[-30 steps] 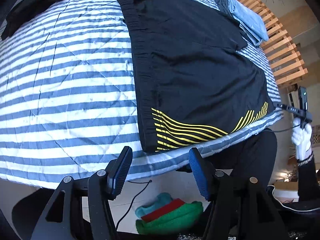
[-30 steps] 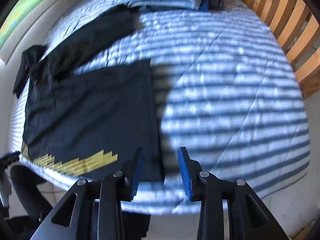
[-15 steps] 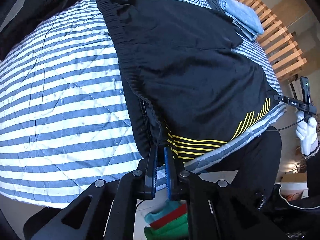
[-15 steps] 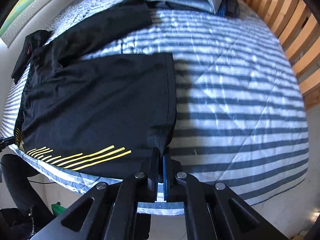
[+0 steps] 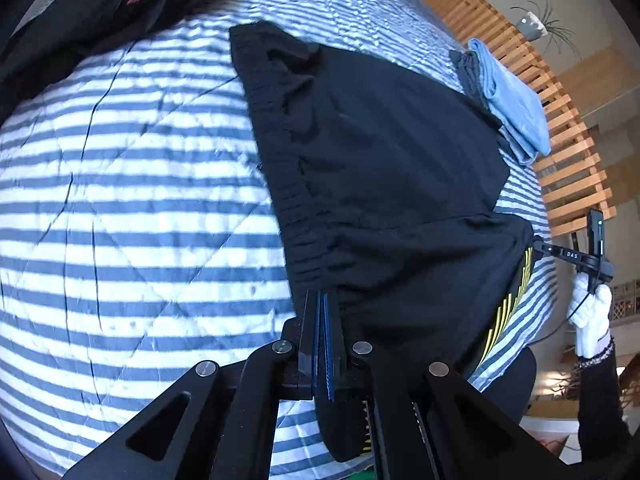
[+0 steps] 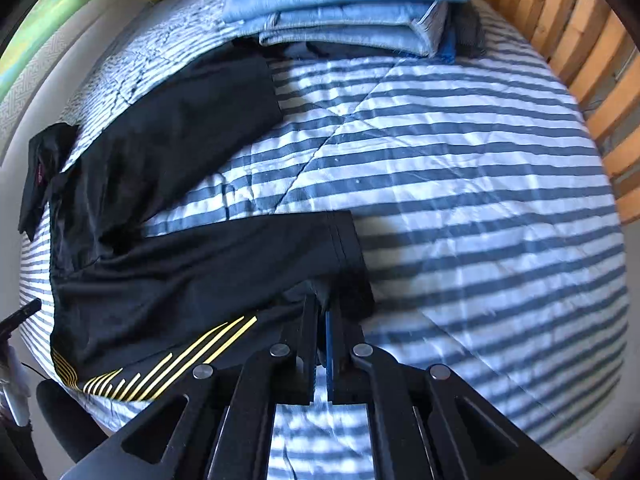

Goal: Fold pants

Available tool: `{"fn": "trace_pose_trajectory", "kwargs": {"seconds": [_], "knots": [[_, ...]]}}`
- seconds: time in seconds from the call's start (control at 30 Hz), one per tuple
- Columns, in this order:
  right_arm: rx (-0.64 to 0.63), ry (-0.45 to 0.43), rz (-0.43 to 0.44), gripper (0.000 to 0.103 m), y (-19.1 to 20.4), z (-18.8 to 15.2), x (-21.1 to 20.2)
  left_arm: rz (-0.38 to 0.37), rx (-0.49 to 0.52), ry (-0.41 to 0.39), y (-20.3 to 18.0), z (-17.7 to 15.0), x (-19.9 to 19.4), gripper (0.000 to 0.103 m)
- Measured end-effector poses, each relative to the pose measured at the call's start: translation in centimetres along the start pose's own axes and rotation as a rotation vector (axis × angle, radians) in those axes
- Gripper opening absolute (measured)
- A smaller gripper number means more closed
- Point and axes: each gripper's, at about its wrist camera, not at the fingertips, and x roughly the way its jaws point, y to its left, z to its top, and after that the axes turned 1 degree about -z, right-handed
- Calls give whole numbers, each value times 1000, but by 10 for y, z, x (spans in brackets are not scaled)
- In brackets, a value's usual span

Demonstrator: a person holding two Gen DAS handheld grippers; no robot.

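Both grippers, left [image 5: 323, 312] and right [image 6: 323, 312], pinch black pants [image 5: 392, 184] near folded blue clothes [image 6: 348, 4] on striped bedding [image 5: 132, 208].

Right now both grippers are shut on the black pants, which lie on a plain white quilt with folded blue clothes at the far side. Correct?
One thing is off: the quilt is not plain white but blue-and-white striped, as the right wrist view shows. The rest holds: the left gripper and right gripper both have their jaws shut on the black pants, and folded blue clothes sit at the far side.
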Motion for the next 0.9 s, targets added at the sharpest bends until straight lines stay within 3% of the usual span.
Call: {"fn": "trace_pose_trajectory", "kwargs": {"seconds": [0.07,0.13,0.17,0.2,0.23,0.27,0.33,0.4,0.53,0.57,0.6,0.63,0.67,0.73,0.9], "knots": [[-3,7,8,3,0,-4,1,16,44,25,-4,-17,2,5],[21,8,29,5,-6,-10,0,13,48,62,-7,-31,5,26],[31,13,46,5,-10,-14,0,1,44,91,-9,-43,8,53],[32,19,59,5,-14,-19,0,-1,49,101,-11,-52,9,68],[31,22,60,7,-16,-26,-1,6,55,103,-14,-59,9,69],[29,23,48,10,-18,-31,-1,15,60,122,-19,-68,13,69],[23,24,13,33,-20,-46,-3,14,57,134,-22,-80,15,69],[19,18,21,45,-21,-57,-5,16,60,137,-26,-92,18,69],[23,11,23,45,-19,-74,2,8,59,126,-35,-105,25,65],[24,11,23,45,-17,-76,4,14,72,122,-36,-103,26,47],[24,9,24,36,-14,-77,6,30,88,130,-39,-103,28,32],[23,4,20,16,-11,-77,6,39,99,127,-42,-103,26,31],[20,8,27,7,-8,-77,6,36,110,118,-45,-101,25,28],[16,-6,31,3,-3,-76,-1,34,109,95,-47,-99,18,27],[21,-110,30,3,5,-62,-42,-85,40,-27,-39,-64,-30,27]]}}
